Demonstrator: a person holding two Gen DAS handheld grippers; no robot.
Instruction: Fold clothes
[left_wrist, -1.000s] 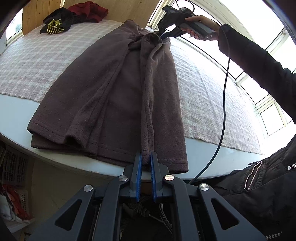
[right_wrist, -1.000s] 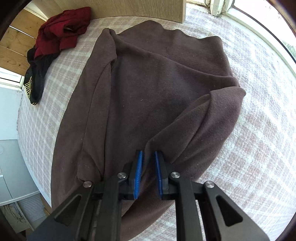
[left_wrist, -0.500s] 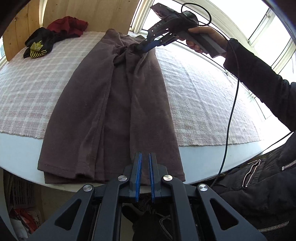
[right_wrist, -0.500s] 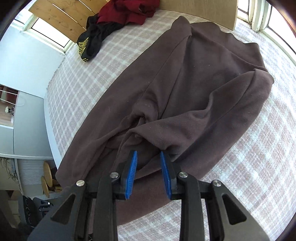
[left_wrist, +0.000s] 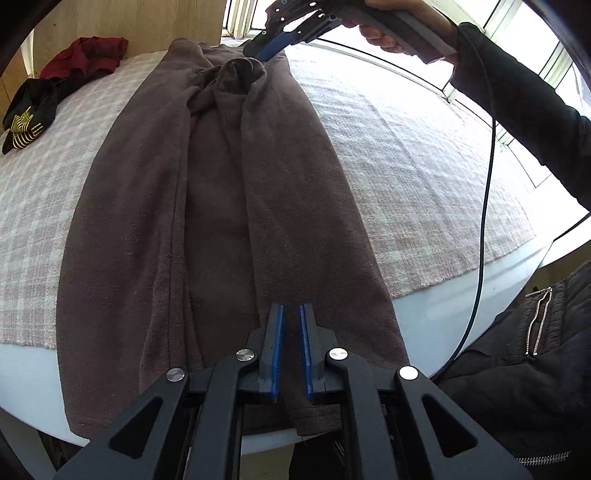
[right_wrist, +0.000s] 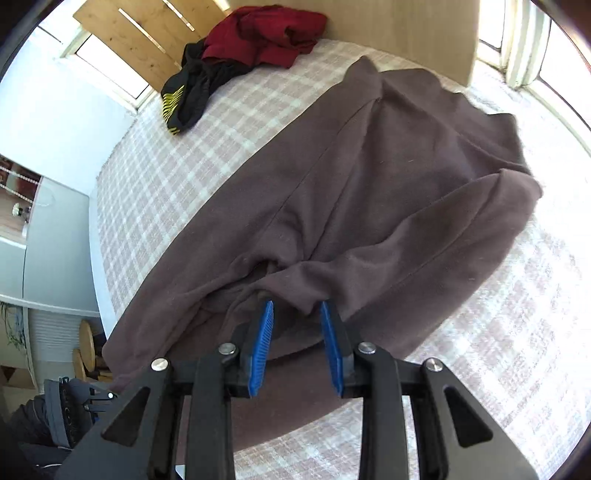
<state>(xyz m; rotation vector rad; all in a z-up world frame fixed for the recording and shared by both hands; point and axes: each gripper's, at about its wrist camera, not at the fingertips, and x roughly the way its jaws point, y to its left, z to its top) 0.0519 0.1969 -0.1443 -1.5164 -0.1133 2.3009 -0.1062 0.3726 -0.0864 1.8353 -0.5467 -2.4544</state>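
Brown fleece, a long garment (left_wrist: 221, 221), lies stretched lengthwise along the middle of the surface (left_wrist: 443, 317), resting on a pink-and-white checked cloth (left_wrist: 406, 166) that covers most of the top; the garment's near hem hangs slightly past the white edge. Its sides are turned in toward the middle, leaving a seam line running down its length and a bunched knot of fabric at the far end. Over the garment's near hem, the left gripper (left_wrist: 291, 314) hovers with its blue-lined jaws parted by a narrow gap and nothing pinched between them; brown fabric shows through the gap, below the fingers. At the garment's far end, the right gripper (right_wrist: 295, 314) sits just beside the bunched fabric, its jaws released and spread wide, with a fold of fleece lying between the tips but not squeezed. From the left wrist view, that same right gripper (left_wrist: 291, 29) appears above the garment's far end, held in the person's hand (left_wrist: 388, 26), with a dark cable (left_wrist: 484, 221) trailing down from it toward the black jacket (left_wrist: 517, 369). Beyond the garment, toward the far corner of the checked cloth, a red garment (right_wrist: 266, 33) lies crumpled, and touching it on one side is a black garment with yellow stripes (right_wrist: 188, 96). Pale wooden boards (right_wrist: 129, 33) stand behind those two pieces, and bright windows (left_wrist: 535, 44) run along the garment's other side.
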